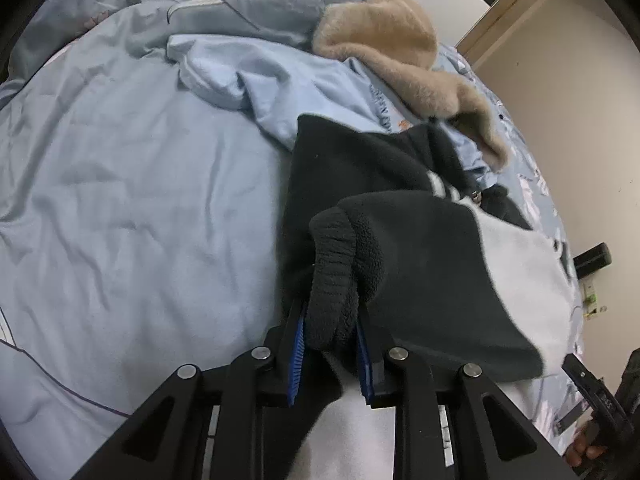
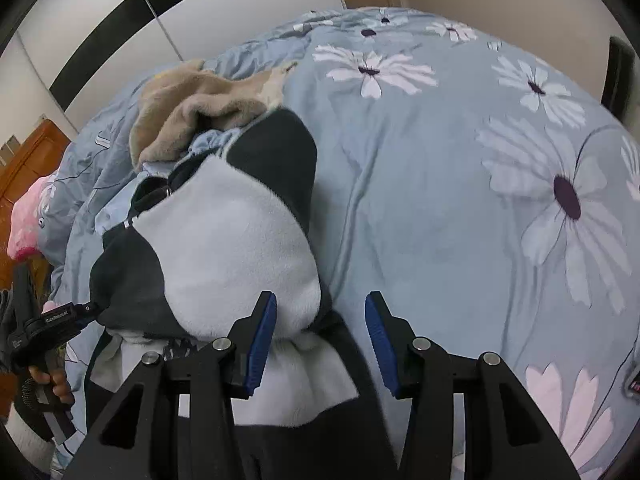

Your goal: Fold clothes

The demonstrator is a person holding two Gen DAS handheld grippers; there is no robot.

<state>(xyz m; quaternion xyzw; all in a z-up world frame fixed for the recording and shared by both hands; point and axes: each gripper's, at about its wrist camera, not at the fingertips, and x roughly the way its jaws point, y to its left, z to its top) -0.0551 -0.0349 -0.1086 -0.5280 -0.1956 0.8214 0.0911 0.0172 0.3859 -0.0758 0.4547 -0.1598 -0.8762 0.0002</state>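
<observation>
**Left claw bites the cuff, fleece half lifted over the bed**

And here we are with the left gripper [image 1: 330,344] clamped on the ribbed dark cuff [image 1: 334,276] of the black-and-white fleece jacket [image 1: 420,264], the blue pads pinching that thick knit roll from both sides. The sleeve drapes away from the claw toward the right, over the jacket's white panel. The jacket itself lies across the pale blue bedsheet [image 1: 132,200], its far end resting on a crumpled light blue sweatshirt [image 1: 288,80] with a tan fluffy plush garment [image 1: 384,44] heaped beyond.

Over on the other side, the right gripper [image 2: 320,336] has its jaws standing apart, nothing pinched; the fleece's white body bulges up just beside its left pad and dark fabric runs under the gap, above the daisy-print blue duvet [image 2: 460,140]. The person's other hand and its gripper show at the far left edge.

What could go wrong? That cuff is a bulky roll, gripped near the pad tips as far as I can judge, so a quick pull may let it slip free. The jacket also overlaps the sweatshirt, and dragging could haul that along. With the right claw holding nothing, the body may bunch rather than lie flat for the fold
</observation>
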